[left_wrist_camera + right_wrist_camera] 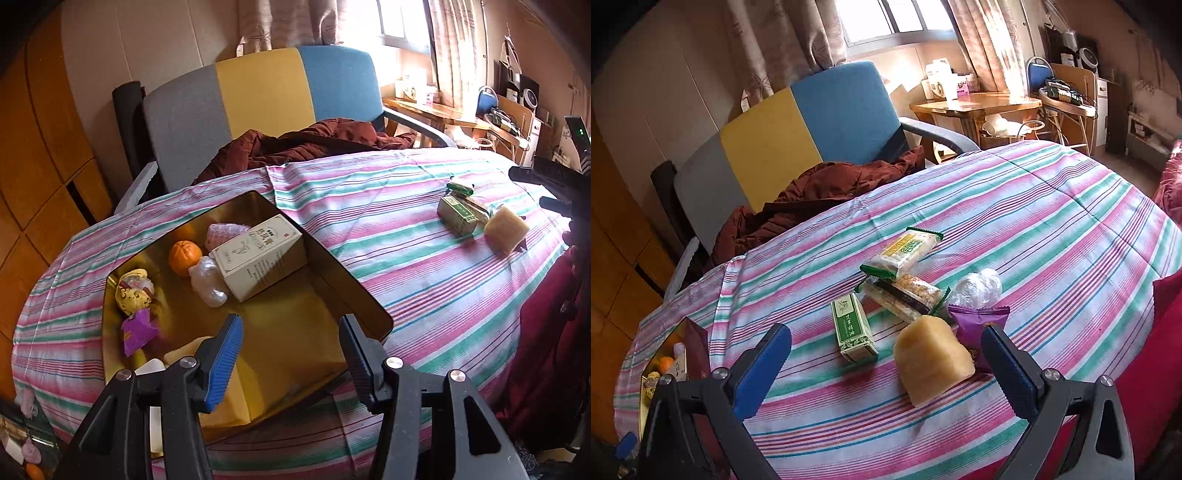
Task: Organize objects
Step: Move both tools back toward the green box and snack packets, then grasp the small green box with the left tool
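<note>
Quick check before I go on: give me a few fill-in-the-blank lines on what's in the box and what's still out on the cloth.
1. The orange fruit lies inside the gold metal ____.
2. The green-and-white carton rests on the ____ tablecloth.
3. The yellow sponge block sits just ahead of the ____ gripper's open fingers.
4. The left gripper holds ____.

Missing words: box; striped; right; nothing

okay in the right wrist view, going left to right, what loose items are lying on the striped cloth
Green box → yellow sponge → purple packet.
</note>
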Action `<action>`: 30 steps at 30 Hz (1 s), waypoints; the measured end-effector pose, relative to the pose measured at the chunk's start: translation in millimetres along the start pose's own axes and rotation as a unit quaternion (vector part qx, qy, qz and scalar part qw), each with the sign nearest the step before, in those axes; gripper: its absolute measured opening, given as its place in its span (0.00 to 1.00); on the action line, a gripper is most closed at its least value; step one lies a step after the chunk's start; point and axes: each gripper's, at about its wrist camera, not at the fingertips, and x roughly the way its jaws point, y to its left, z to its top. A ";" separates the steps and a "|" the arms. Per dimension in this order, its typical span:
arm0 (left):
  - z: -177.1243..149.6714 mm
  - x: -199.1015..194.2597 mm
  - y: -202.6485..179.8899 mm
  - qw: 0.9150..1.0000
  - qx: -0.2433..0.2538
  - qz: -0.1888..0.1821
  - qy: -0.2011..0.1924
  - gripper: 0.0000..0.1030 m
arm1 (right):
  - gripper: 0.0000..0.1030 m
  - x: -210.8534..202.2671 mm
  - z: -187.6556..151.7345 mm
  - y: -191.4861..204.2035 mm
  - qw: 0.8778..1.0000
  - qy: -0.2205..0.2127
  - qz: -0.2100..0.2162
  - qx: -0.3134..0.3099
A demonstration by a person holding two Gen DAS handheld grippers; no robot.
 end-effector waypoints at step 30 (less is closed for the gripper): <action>58.7 48.5 -116.9 0.985 0.092 -0.141 0.025 0.54 | 1.00 -0.8 5.6 -34.5 0.992 0.014 0.083 0.098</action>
